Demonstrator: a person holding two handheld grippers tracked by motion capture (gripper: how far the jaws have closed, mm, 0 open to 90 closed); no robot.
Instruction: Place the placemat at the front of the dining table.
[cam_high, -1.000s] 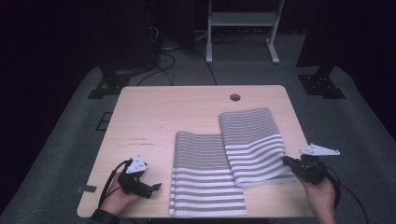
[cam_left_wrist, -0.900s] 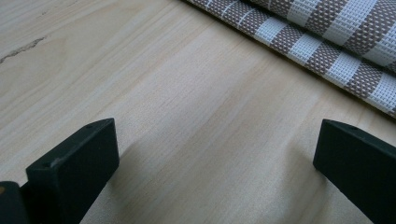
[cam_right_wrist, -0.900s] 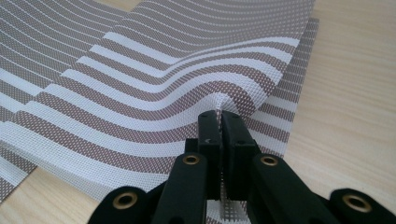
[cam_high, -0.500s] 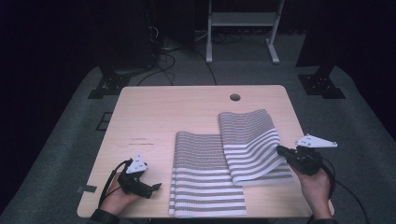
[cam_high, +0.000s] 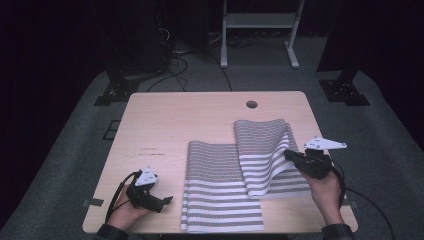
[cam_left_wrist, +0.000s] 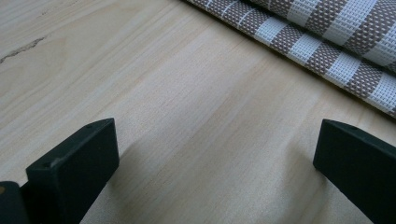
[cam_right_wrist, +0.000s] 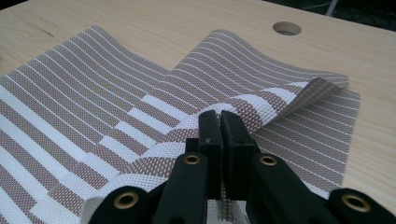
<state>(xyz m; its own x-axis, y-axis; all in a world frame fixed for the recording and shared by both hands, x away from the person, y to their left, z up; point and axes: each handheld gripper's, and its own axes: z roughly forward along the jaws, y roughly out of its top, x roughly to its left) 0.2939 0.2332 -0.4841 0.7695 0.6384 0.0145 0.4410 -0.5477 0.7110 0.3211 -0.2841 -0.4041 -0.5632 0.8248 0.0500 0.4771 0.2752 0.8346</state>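
Note:
Two brown-and-white striped woven placemats lie on the wooden table (cam_high: 165, 125). The left placemat (cam_high: 217, 187) lies flat near the front edge. The right placemat (cam_high: 262, 150) overlaps it and has its right edge lifted and curling leftward. My right gripper (cam_high: 291, 155) is shut on that raised edge; in the right gripper view the jaws pinch the right placemat (cam_right_wrist: 280, 100) at the right gripper (cam_right_wrist: 220, 123). My left gripper (cam_high: 167, 200) rests on the table left of the mats, open and holding nothing. In the left gripper view the left placemat (cam_left_wrist: 327, 42) lies beyond the left gripper (cam_left_wrist: 215, 154).
A round cable hole (cam_high: 251, 104) sits near the table's far edge. Dark floor surrounds the table, with a white stand (cam_high: 257, 30) and cables behind. The table's left and far parts are bare wood.
My right gripper has moved left and up with the right placemat's edge, so the mat now curls over itself. The left gripper has stayed still.

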